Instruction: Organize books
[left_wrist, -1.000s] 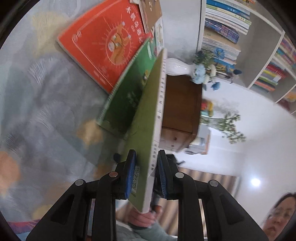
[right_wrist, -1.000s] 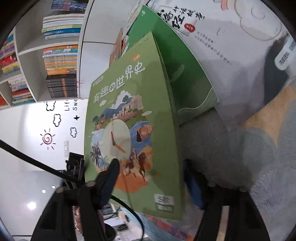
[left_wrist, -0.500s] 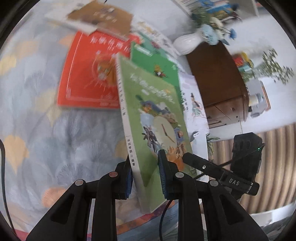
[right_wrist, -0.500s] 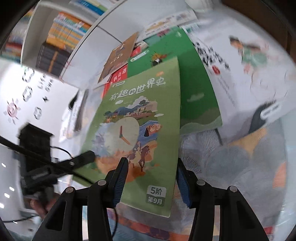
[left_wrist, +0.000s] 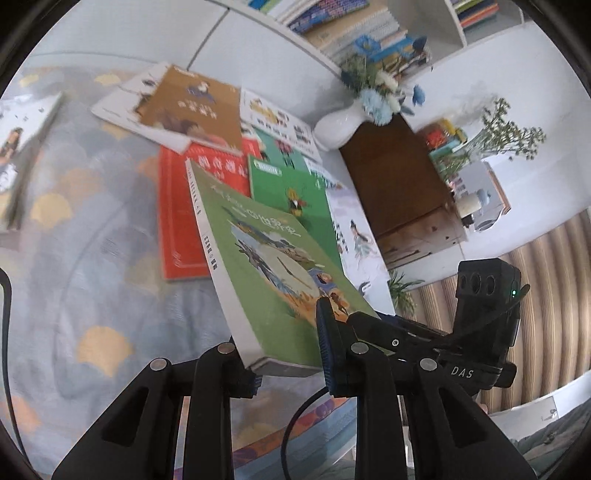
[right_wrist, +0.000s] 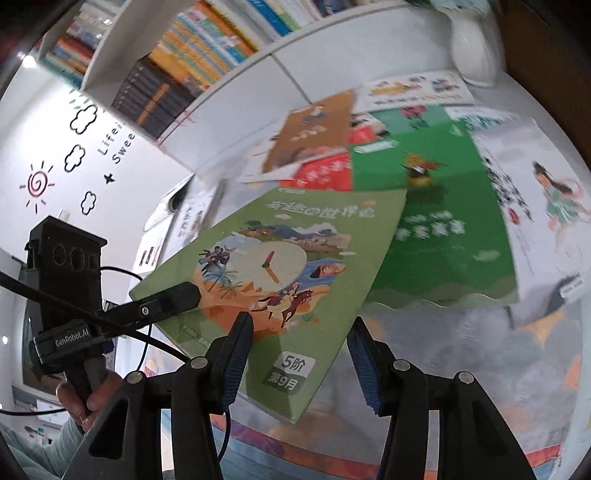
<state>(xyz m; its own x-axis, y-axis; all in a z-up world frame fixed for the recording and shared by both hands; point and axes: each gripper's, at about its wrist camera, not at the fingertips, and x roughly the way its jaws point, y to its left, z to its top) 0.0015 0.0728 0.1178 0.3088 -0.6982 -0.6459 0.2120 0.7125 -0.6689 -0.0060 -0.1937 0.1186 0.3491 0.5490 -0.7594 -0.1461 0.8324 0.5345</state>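
The light-green clock-cover book (left_wrist: 266, 280) hangs tilted above the patterned surface (left_wrist: 74, 258), over the near edges of the flat books. The left gripper (left_wrist: 286, 354) has its jaws clamped on the book's near corner by the spine, one pad under it and one on the cover. The right gripper (right_wrist: 299, 358) has its jaws apart, straddling the book's near corner without pressing it.

It looks like a thin softcover: light, somewhat flexible, with a glossy cover that could slip in a shallow pinch. Held by one corner it will likely droop and twist, so a hold near the spine, where it is stiffest, seems best, with the second gripper steadying the free edge.

Spread on the surface behind it are at least six more books: a red one (left_wrist: 177, 221), two dark green (right_wrist: 436, 221), a brown one (left_wrist: 192, 107), a white one with a girl in green (right_wrist: 535, 206), and a white one at the far end (right_wrist: 413, 88). Others are too blurred to count
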